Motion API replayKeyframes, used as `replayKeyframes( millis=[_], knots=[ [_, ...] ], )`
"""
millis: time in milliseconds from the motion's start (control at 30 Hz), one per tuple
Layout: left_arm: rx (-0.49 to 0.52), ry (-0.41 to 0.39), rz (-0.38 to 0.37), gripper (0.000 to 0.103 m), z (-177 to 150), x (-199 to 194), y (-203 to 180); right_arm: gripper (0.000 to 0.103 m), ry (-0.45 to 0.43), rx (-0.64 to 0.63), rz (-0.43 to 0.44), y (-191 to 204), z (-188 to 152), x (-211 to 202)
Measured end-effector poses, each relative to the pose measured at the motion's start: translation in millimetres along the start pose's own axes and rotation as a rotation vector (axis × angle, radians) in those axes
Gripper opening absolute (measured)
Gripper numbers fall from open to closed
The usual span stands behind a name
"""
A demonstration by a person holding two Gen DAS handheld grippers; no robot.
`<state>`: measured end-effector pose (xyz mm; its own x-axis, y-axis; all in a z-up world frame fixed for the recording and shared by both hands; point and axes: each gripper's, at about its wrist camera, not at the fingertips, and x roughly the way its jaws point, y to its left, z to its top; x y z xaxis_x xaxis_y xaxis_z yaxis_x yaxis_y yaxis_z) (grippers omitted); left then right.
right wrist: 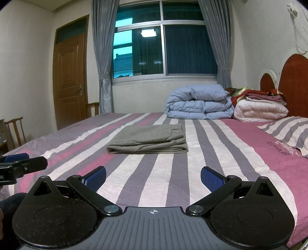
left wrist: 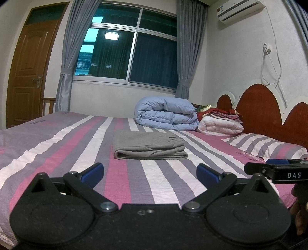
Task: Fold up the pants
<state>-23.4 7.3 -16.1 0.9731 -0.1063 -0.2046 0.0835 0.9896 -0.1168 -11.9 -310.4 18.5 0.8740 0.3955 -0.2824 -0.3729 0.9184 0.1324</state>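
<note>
The gray pants (left wrist: 149, 144) lie folded into a compact rectangular bundle on the bed (left wrist: 57, 146), near the middle of the striped sheet. The rounded fold faces the cameras; the gathered waistband end points toward the right. In the right wrist view the pants (right wrist: 148, 141) sit ahead and slightly left of center.

Left claw (left wrist: 150, 174): the jaws stand wide apart, with nothing between the blue pads (left wrist: 92, 173). It hovers above the sheet, near the bundle but not touching it.

Right claw (right wrist: 153, 177): the jaws are likewise spread wide and hold nothing. Its blue pads (right wrist: 212, 178) are clear of the fabric. In the left wrist view part of the right claw (left wrist: 277, 169) shows at the right edge, just beside the left one; in the right wrist view the left claw (right wrist: 21, 163) shows at the left edge.

Behind the pants, toward the far side of the bed, a rolled light-blue duvet (left wrist: 165, 113) rests against a white folded quilt (left wrist: 221, 125) topped with red and mauve cloths. A striped pillow (left wrist: 269, 146) lies near the red headboard (left wrist: 259, 107). Beyond the bed are a window (left wrist: 130, 50) with gray curtains, a wooden door (left wrist: 32, 63) and a wall air conditioner (left wrist: 238, 9).
</note>
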Motion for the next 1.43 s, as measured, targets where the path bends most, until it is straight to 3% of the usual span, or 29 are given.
replayKeyframes(
  millis=[1133, 1433],
  knots=[
    [0.002, -0.003, 0.004, 0.097, 1, -2, 2, 0.103, 0.001, -0.002, 0.003, -4, 1, 0],
    [-0.010, -0.053, 0.029, 0.094, 7, -7, 12, 0.103, 0.001, -0.002, 0.003, -3, 1, -1]
  ],
)
